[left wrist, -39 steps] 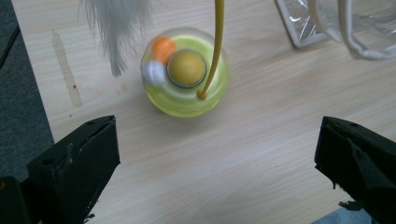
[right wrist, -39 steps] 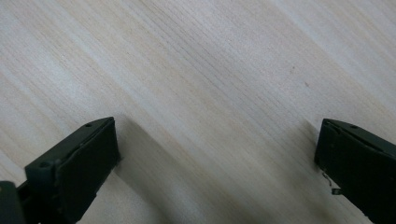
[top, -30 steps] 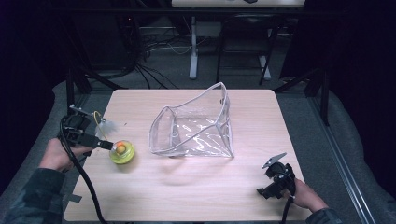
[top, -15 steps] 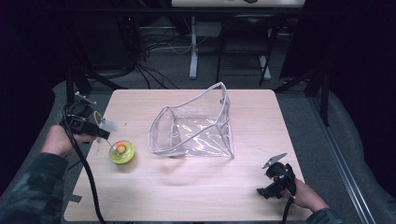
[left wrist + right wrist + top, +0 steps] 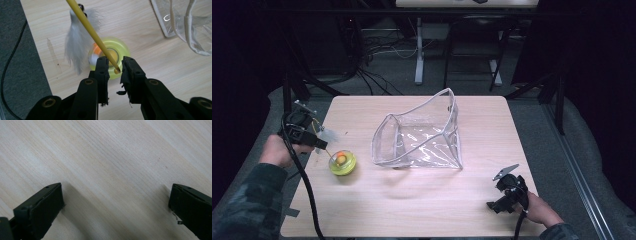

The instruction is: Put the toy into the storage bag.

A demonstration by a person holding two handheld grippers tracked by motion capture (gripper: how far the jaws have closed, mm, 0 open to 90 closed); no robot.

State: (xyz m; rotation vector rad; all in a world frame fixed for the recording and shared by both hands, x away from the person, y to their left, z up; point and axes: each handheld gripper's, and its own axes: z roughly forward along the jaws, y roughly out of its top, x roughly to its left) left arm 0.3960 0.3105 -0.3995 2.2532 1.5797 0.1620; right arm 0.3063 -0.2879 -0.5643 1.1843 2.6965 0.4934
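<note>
While both hands sit at opposite edges of the table, the following is noted.

Left gripper (image 5: 314, 139): at the table's left edge, held above the wood. Its jaws have just been closing and now stand narrow, with the yellow stick between them — in the left gripper view the stick's lower end lies against the inner face of the right-hand jaw; whether both pads press on it cannot be told.

Yellow stick (image 5: 92, 32): thin, slanting up and away from the jaws, with a white feather tuft (image 5: 76, 48) and small dark beads near its far end.

Yellow-green round toy (image 5: 342, 162): a small disc with an orange centre, lying on the table (image 5: 412, 205) just beside the left gripper and directly beyond the jaw tips in that gripper's view.

Clear pouch (image 5: 419, 137): transparent plastic with white edging, mouth open, at the middle of the table — apart from the toy, to its right.

Right gripper (image 5: 507, 192): near the table's front right corner, well apart from the pouch. Jaws stand wide, nothing between them but bare wood.
</note>
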